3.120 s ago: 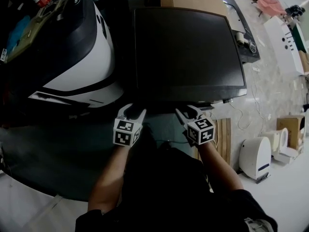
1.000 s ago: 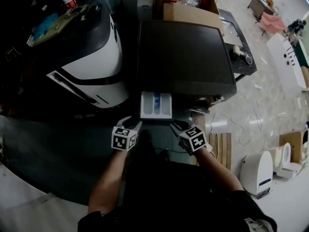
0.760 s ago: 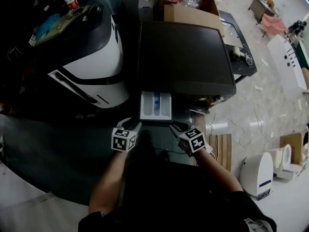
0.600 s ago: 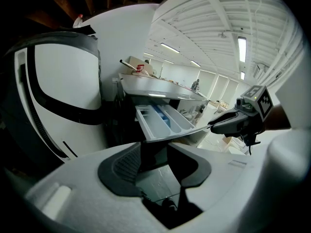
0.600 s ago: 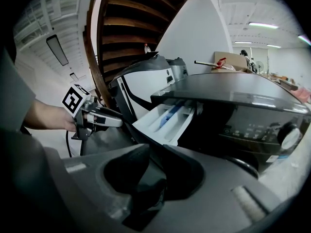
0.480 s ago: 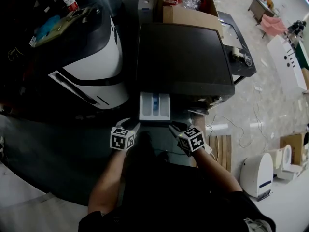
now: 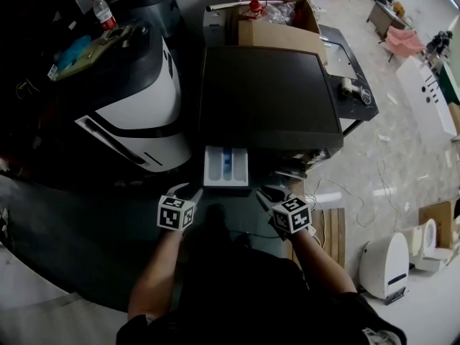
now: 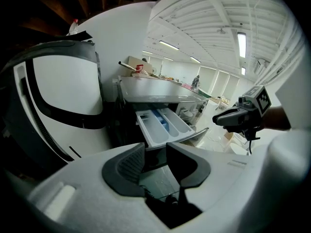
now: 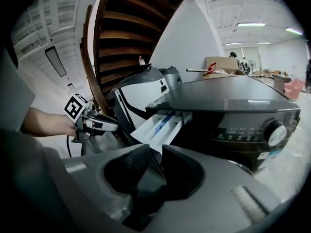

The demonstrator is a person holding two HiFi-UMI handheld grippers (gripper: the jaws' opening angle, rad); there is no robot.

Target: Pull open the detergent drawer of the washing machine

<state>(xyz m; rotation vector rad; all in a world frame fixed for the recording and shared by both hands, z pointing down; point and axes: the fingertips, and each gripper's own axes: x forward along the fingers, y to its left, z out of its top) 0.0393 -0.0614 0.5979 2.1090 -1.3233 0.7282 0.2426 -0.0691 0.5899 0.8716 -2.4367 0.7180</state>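
The dark washing machine (image 7: 269,99) stands in front of me, and its white detergent drawer (image 7: 226,167) with a blue insert juts out of the front, pulled open. My left gripper (image 7: 185,190) hovers just below and left of the drawer's front, apart from it. Its jaws have just been closing a little, with nothing between them, and a gap remains. My right gripper (image 7: 267,192) sits below and right of the drawer, also apart, open and empty. The open drawer (image 8: 163,125) shows ahead in the left gripper view, and the drawer (image 9: 158,126) is ahead in the right gripper view too.
A white and black appliance (image 7: 136,106) stands close on the machine's left. A cardboard box (image 7: 277,13) sits behind the machine and a dark side table (image 7: 352,77) to its right. White devices (image 7: 384,257) and cables lie on the floor at right.
About three seconds ago the drawer was shut with both grippers at its front; now it stands pulled out. Over the last second both grippers drew back from it, the left also drifting left.
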